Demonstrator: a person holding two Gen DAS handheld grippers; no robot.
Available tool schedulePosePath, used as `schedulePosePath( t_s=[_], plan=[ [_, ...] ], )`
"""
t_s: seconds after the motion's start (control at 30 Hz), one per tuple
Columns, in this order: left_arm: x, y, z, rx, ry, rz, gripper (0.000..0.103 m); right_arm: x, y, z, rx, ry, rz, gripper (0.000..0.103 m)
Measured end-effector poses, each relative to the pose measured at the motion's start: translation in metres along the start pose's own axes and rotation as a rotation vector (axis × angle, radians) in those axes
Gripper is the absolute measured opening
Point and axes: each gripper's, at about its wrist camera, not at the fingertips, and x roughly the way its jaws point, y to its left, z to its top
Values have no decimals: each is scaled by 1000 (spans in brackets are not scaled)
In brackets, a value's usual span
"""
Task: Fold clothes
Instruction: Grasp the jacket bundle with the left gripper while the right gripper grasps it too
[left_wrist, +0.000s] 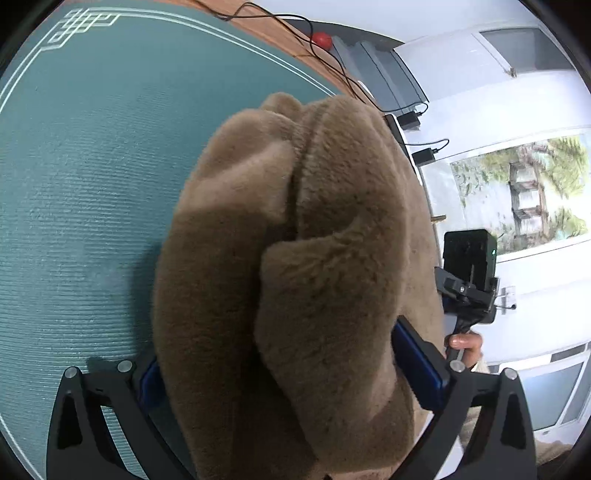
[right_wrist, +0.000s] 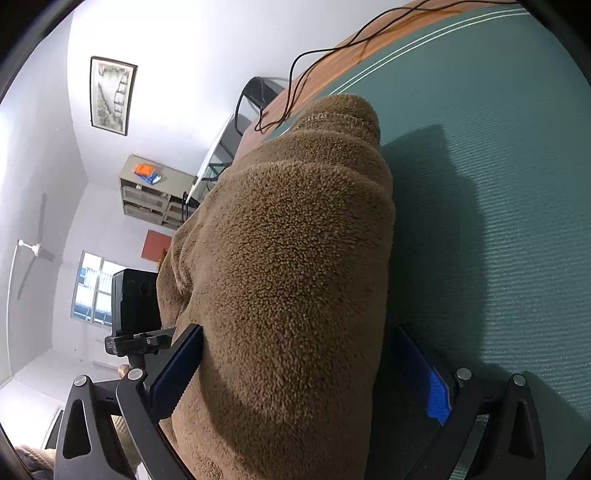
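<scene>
Left wrist view: a brown fleece garment (left_wrist: 295, 258) fills the centre and lower middle of the frame, bunched between the spread fingers of the left gripper (left_wrist: 291, 373); whether the jaws pinch it, I cannot tell. Behind it, at left, lies a green mat (left_wrist: 92, 184). Right wrist view: the same garment (right_wrist: 291, 277) sits centre frame between the right gripper (right_wrist: 303, 373) fingers, touching the left pad (right_wrist: 177, 373), apart from the right one.

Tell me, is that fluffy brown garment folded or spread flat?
Neither: the fluffy brown fleece garment hangs bunched, lifted above the teal mat.
</scene>
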Motion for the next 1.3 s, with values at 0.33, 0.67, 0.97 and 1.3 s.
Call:
schedulePosePath(
  t_s=[0.33, 0.67, 0.97, 1.3],
  plan=[
    [8, -19, -6, -25, -7, -5, 75, 2, 14, -21, 29, -76, -42, 58],
    [6, -98, -26, 47, -29, 10, 66, -70, 66, -56, -89, -237, -130, 51],
    [98, -256, -57, 190, 33, -81, 66, -231, 28, -130, -45, -398, -192, 51],
    [270, -406, -76, 301, 171, -69, 66, -395, -102, -214, 141, -521, -306, 51]
  ],
)
